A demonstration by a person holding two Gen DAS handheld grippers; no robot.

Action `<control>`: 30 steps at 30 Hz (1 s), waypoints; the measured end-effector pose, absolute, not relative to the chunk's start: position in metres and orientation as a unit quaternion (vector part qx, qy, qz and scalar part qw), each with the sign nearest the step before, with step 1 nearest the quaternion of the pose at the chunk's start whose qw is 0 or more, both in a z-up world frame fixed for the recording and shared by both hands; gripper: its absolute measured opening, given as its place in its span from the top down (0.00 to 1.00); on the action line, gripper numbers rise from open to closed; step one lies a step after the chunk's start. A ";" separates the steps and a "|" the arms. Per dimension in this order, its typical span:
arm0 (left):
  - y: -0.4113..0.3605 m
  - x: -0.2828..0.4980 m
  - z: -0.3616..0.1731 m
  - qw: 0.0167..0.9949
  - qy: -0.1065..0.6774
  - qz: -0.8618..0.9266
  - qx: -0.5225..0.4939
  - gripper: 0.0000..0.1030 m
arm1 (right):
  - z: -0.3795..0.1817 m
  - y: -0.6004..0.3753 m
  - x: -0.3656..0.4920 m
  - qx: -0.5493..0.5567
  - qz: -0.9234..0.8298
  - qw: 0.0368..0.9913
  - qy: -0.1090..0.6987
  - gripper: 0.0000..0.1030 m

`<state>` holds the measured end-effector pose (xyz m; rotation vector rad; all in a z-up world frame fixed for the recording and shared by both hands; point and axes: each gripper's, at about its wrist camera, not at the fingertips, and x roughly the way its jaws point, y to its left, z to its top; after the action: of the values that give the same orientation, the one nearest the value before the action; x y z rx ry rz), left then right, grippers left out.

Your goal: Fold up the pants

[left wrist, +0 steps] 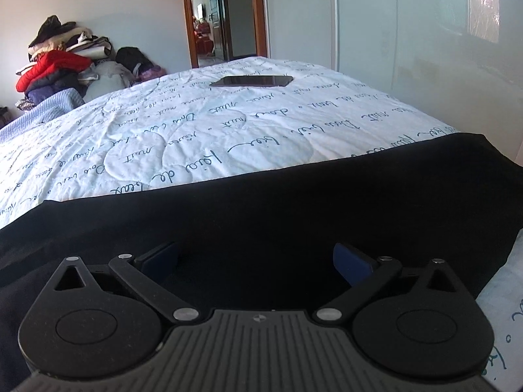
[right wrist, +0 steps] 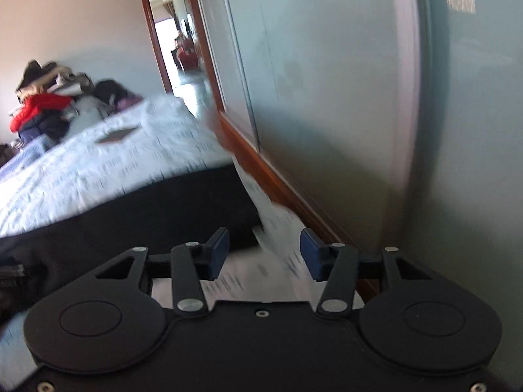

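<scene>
One pair of black pants (left wrist: 261, 202) lies on the bed (left wrist: 163, 137) beside one phone (left wrist: 251, 81); left gripper (left wrist: 256, 259) and right gripper (right wrist: 264, 254) both released, empty.

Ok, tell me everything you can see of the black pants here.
The black pants are plain dark fabric, matte and smooth, spread flat in a wide band across the near part of the printed white bedspread. Their far edge is straight, one corner near the bed's side. The left gripper is over them, jaws open, gripping nothing. No seams or pockets are discernible.

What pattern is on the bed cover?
The bed cover is white, covered in dark handwritten-style script; clearest in the left wrist view.
</scene>
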<state>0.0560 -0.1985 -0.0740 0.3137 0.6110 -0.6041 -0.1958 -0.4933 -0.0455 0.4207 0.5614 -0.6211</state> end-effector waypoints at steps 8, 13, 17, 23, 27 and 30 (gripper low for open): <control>-0.195 0.057 -0.076 0.897 0.294 -0.297 0.141 0.01 | -0.060 -0.505 -0.174 0.203 -0.259 0.904 0.272 0.54; -0.196 0.056 -0.076 0.898 0.292 -0.296 0.143 0.01 | -0.068 -0.518 -0.165 0.237 -0.223 0.909 0.262 0.54; -0.196 0.057 -0.076 0.898 0.292 -0.296 0.143 0.01 | -0.063 -0.516 -0.162 0.225 -0.210 0.916 0.260 0.94; -0.196 0.057 -0.076 0.898 0.293 -0.297 0.143 0.00 | -0.047 -0.506 -0.158 0.172 -0.258 0.914 0.260 0.97; -0.196 0.057 -0.076 0.897 0.293 -0.298 0.142 0.00 | -0.063 -0.510 -0.150 0.199 -0.266 0.899 0.286 0.93; -0.196 0.057 -0.076 0.897 0.294 -0.299 0.140 0.00 | -0.051 -0.514 -0.171 0.211 -0.340 0.884 0.242 0.83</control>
<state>0.0570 -0.1962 -0.0764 0.2902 0.6088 -0.6191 -0.1706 -0.5140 -0.0509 0.4397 0.5026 -0.7085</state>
